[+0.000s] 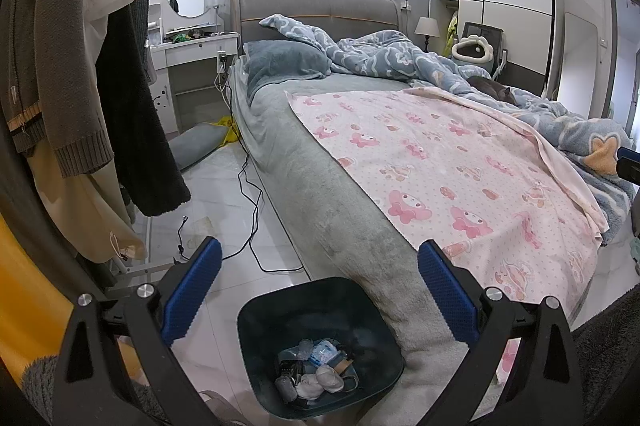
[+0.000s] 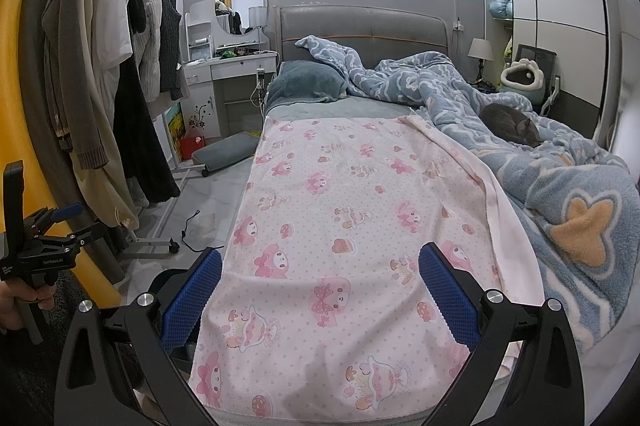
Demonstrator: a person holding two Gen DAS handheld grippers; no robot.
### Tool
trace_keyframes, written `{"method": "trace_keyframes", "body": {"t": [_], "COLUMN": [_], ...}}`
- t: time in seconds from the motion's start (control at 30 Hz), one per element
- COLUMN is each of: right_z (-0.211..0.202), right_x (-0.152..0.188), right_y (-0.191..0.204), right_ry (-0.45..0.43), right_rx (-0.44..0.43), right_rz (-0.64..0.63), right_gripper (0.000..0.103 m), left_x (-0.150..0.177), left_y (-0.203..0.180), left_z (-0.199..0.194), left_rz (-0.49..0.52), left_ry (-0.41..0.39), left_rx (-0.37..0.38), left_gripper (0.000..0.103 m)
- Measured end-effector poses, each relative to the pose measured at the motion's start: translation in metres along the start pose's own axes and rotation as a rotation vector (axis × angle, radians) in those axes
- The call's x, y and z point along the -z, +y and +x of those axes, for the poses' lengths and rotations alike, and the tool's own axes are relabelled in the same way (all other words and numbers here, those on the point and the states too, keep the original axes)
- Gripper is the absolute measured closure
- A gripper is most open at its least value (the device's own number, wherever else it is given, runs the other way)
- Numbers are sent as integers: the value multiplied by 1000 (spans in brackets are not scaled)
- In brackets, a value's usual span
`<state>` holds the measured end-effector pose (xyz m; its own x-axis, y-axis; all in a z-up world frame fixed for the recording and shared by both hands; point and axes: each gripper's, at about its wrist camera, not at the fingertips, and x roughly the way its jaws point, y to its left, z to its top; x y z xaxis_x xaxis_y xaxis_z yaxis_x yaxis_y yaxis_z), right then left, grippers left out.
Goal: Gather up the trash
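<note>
A dark blue trash bin [image 1: 256, 322] stands on the floor at the foot corner of the bed. Crumpled tissues and wrappers [image 1: 316, 370] lie in its bottom. My left gripper [image 1: 320, 278] is open and empty, held above the bin with the bin between its blue pads. My right gripper [image 2: 320, 282] is open and empty, held over the pink cartoon sheet [image 2: 352, 185] at the foot of the bed. The left gripper also shows at the left edge of the right wrist view [image 2: 60, 222]. I see no loose trash on the sheet.
A clothes rack [image 2: 120, 65] with hanging coats stands left of the bed. Black cables [image 1: 252, 209] trail across the tiled floor. A grey cat [image 2: 512, 125] lies on the blue duvet [image 2: 560, 185]. A white dressing table [image 2: 232, 65] and a wardrobe [image 2: 560, 37] stand at the back.
</note>
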<state>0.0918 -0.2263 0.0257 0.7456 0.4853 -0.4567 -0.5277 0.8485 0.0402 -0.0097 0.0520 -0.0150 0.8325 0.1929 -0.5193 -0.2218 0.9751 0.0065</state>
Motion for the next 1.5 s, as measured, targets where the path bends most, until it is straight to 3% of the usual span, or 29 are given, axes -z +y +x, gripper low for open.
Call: {"method": "trace_keyframes", "body": {"t": [1.2, 1.5], "right_z": [0, 0], "right_x": [-1, -1], "right_y": [1, 0], "right_ry": [3, 3], "right_rx": [1, 1], "right_rz": [-2, -1], "right_gripper": [3, 3], "left_x": [5, 3], "left_y": [-3, 3], "left_z": [2, 1], "left_rz": [-8, -14], "left_ry": [11, 3], "left_rx": [-13, 21], "left_gripper": [3, 3]}}
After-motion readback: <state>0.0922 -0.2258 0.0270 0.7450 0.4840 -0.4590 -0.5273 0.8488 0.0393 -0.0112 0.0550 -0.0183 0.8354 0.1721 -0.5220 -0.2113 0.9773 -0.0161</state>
